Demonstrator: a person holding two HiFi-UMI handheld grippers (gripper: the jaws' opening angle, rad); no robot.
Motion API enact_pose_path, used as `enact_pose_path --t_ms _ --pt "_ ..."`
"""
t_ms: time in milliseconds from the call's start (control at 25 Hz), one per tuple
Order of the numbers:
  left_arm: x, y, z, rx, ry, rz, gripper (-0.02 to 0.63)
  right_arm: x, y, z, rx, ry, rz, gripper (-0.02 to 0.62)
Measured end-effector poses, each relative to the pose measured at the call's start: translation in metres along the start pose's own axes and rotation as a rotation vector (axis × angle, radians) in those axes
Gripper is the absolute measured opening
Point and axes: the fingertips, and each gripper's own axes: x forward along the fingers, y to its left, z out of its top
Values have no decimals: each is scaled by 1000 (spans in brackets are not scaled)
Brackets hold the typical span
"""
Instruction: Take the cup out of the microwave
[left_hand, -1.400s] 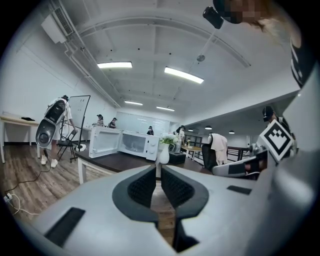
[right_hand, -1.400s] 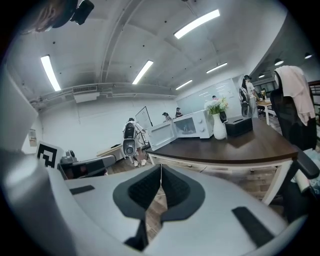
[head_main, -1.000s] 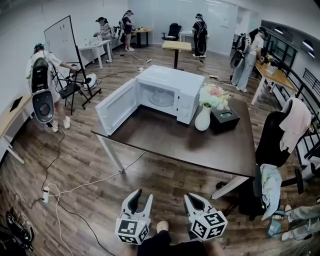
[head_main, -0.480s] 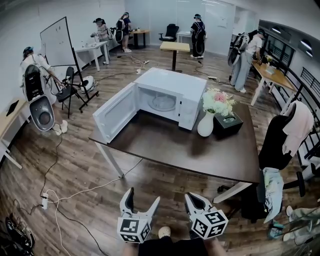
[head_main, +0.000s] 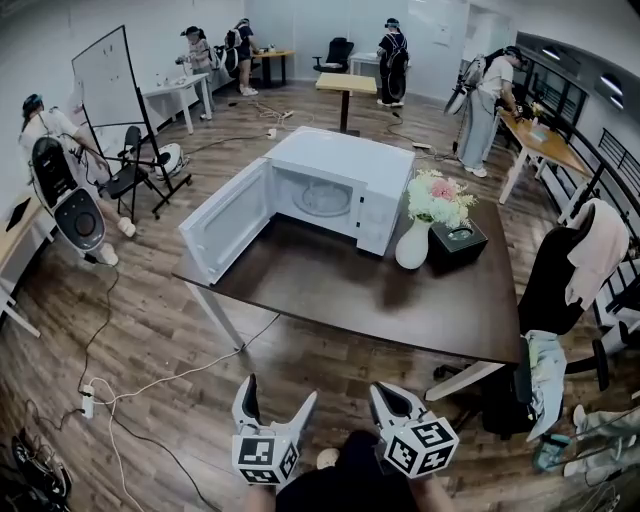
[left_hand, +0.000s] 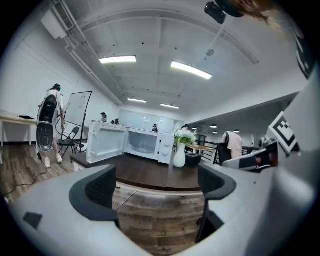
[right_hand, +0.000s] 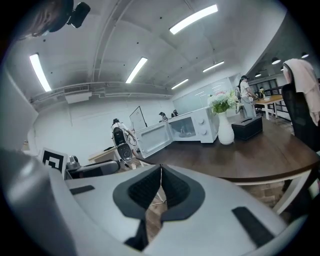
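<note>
A white microwave (head_main: 340, 178) stands on the dark brown table (head_main: 330, 290), its door (head_main: 225, 218) swung wide open to the left. On the turntable inside sits something pale and glassy (head_main: 322, 197), too small to tell as a cup. Both grippers hang low in the head view, over the wooden floor and well short of the table. My left gripper (head_main: 277, 400) is opening, its jaws wide apart with nothing between them; it looks at the microwave (left_hand: 145, 142) from afar (left_hand: 157, 187). My right gripper (head_main: 388, 398) is shut and empty (right_hand: 160, 187), also facing the microwave (right_hand: 195, 127).
A white vase of flowers (head_main: 413, 245) and a black box (head_main: 452, 240) stand right of the microwave. A chair draped with cloth (head_main: 560, 280) is at the table's right end. Cables (head_main: 150, 385) trail on the floor at left. Several people stand further back.
The left gripper's jaws have spread from nearly shut to wide open. Both grippers have shifted a little toward the table. The right gripper stays shut.
</note>
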Motion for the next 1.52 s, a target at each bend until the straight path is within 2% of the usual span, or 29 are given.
enact_pose_path --t_ms 320,720,1000,1520 --pt "0 7 -9 -35 18 9 477 8 -6 1 1 12 -5 -5" --pt "23 29 3 -21 22 57 477 40 -20 21 -5 6 4 -5" --pt "55 45 15 -17 25 67 476 78 -22 42 -4 2 50 -5" --pt "136 71 25 -23 65 34 476 148 -53 60 25 51 49 -5"
